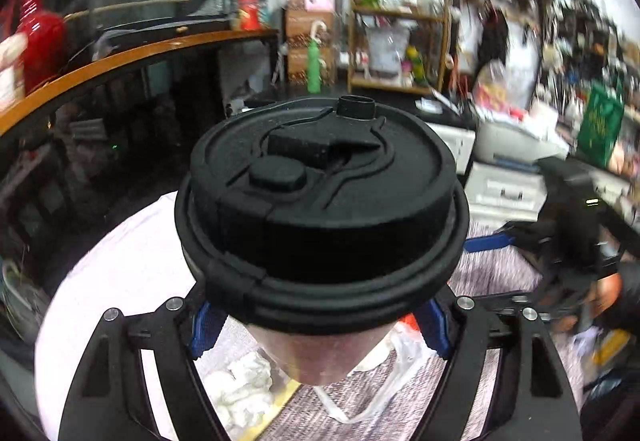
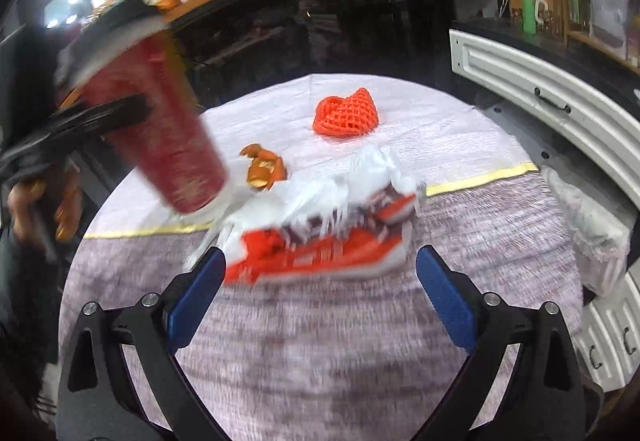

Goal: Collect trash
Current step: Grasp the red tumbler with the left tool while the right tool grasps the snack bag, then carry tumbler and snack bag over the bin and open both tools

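Black claws (image 2: 318, 273), blue pads (image 2: 196, 293)

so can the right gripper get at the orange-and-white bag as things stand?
Probably yes. The right gripper is open and empty, and the bag lies just ahead on the cloth, nothing between. The cup in the left gripper is off to the side.

Plastic bag (image 2: 320, 217) (blurred) between open claw (image 2: 320, 281)

Indoor light, heavy motion blur
Both views smear around the sharp black lid (image 1: 320, 209); fisheye edges bend and darken.
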Tool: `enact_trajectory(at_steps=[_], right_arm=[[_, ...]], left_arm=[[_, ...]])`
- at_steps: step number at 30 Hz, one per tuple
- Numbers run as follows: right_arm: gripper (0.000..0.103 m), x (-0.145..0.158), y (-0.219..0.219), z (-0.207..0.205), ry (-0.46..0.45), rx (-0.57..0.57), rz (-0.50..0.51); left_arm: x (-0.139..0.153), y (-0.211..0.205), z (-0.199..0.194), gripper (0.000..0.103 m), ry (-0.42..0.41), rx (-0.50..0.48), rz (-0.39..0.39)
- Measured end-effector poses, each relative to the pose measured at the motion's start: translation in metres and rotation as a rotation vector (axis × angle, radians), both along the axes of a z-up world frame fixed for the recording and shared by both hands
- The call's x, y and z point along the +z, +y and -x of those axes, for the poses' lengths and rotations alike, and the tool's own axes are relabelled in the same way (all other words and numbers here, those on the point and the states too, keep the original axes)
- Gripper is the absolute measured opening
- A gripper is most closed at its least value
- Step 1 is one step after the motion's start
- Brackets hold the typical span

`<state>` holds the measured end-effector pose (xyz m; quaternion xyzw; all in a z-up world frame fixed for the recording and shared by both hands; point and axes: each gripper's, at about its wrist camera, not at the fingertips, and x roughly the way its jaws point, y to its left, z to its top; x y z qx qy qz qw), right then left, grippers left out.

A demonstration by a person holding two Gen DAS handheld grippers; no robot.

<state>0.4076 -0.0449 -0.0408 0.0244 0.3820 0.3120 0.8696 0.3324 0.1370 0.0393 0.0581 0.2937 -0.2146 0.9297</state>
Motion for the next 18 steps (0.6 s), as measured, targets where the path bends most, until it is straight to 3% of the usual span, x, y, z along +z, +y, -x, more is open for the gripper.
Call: enact_trajectory(at_steps=[3, 5, 7, 10, 13, 18], right_arm=[[0.094, -0.012, 0.011, -0.024, 0.061, -0.040, 0.016], [0.083, -0.020, 0.015, -0.030, 0.082, -0.050, 0.023], [0.044, -0.029, 0.020, -0.033, 0.116, -0.041, 0.032], [0.018, -0.035, 0.019, -0.032, 0.158, -0.026, -0.005], [0.011, -0.029, 0.011, -0.020, 0.122, -0.018, -0.023], [0.009, -0.009, -0.001, 0.011, 0.050, 0.008, -0.054]], left_arm=[[-0.001, 0.003, 0.001, 0.077, -0.003, 0.032, 0.031], [-0.002, 0.007, 0.004, 0.077, -0.002, 0.044, 0.045], [-0.003, 0.010, 0.009, 0.077, -0.004, 0.057, 0.055], [-0.007, 0.009, 0.020, 0.077, -0.028, 0.082, 0.043], [-0.010, 0.006, 0.028, 0.077, -0.032, 0.096, 0.060], [-0.008, 0.001, 0.050, 0.077, -0.058, 0.108, 0.083]])
